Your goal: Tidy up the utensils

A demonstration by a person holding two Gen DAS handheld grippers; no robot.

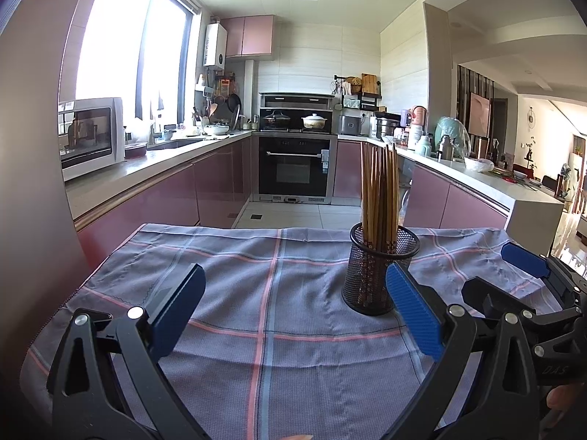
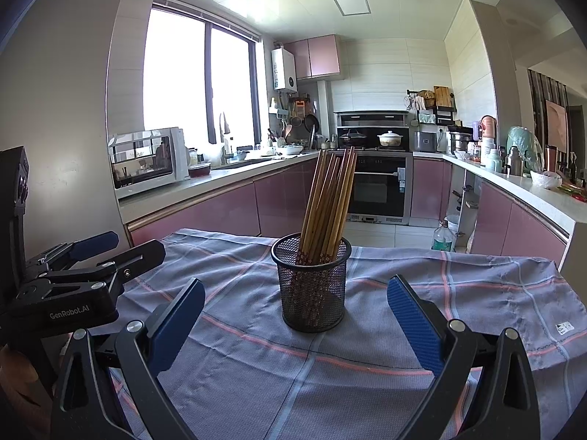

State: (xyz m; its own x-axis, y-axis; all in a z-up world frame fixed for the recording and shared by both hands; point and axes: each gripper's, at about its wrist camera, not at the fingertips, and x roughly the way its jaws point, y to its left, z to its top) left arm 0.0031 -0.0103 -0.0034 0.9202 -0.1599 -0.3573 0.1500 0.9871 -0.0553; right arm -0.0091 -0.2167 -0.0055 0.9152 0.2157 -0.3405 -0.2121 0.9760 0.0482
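Observation:
A black mesh cup [image 1: 374, 275] [image 2: 312, 286] stands upright on a checked grey-blue cloth [image 1: 256, 293] [image 2: 256, 359]. Several wooden chopsticks [image 1: 379, 194] [image 2: 328, 205] stand in it, tips down. My left gripper [image 1: 293, 278] is open and empty, low over the cloth, with the cup just behind its right finger. My right gripper [image 2: 297, 293] is open and empty, with the cup standing ahead between its fingers. The right gripper also shows at the right edge of the left wrist view [image 1: 524, 278]. The left gripper shows at the left edge of the right wrist view [image 2: 95, 256].
The cloth covers a small table whose far edge [image 1: 293, 229] drops to the kitchen floor. Pink cabinets and counters run along both sides. A microwave [image 2: 146, 161] stands on the left counter and an oven [image 1: 295, 165] at the back.

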